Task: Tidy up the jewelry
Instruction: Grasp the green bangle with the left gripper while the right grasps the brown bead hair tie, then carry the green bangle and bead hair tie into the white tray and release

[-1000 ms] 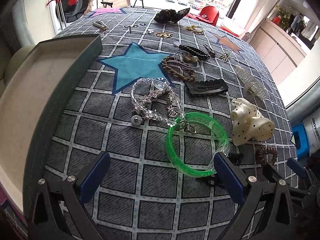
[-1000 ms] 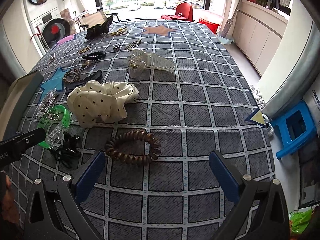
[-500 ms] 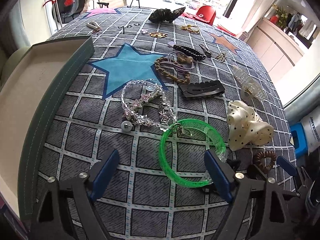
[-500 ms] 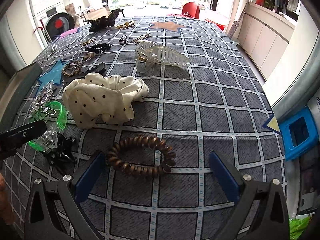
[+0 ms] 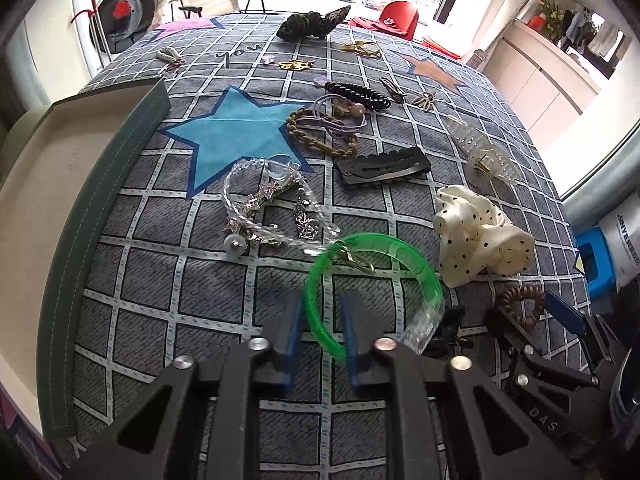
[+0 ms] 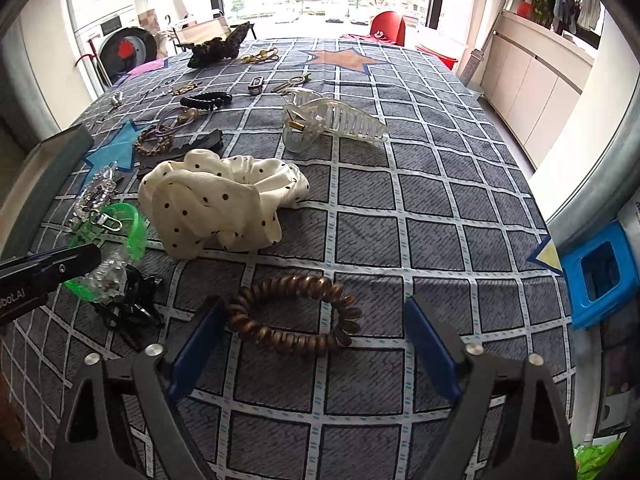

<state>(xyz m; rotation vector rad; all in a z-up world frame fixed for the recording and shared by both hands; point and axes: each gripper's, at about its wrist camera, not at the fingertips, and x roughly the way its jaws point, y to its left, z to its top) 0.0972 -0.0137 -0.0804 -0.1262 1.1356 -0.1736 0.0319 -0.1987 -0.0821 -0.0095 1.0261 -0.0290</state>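
A green translucent bangle [image 5: 400, 252] lies on the grey checked cloth, with a clear bead chain [image 5: 264, 208] clipped to its far rim. My left gripper [image 5: 320, 320] has closed its blue jaws around the bangle's near-left rim. The bangle also shows in the right wrist view [image 6: 132, 228]. My right gripper [image 6: 316, 340] is open, its jaws on either side of a brown spiral hair tie [image 6: 292, 316], low over the cloth. A green-edged beige tray [image 5: 64, 184] lies at the left.
A cream polka-dot scrunchie [image 6: 216, 200], a clear claw clip [image 6: 332, 120], a black claw clip [image 6: 132, 300], a black barrette [image 5: 384, 166], a wooden bead bracelet [image 5: 320, 136] and several small pieces lie further up the cloth. A blue stool [image 6: 600, 276] stands off the right edge.
My left gripper moved forward and right and shut its jaws from wide open onto the bangle's near rim. My right gripper moved closer to the brown hair tie, still open.
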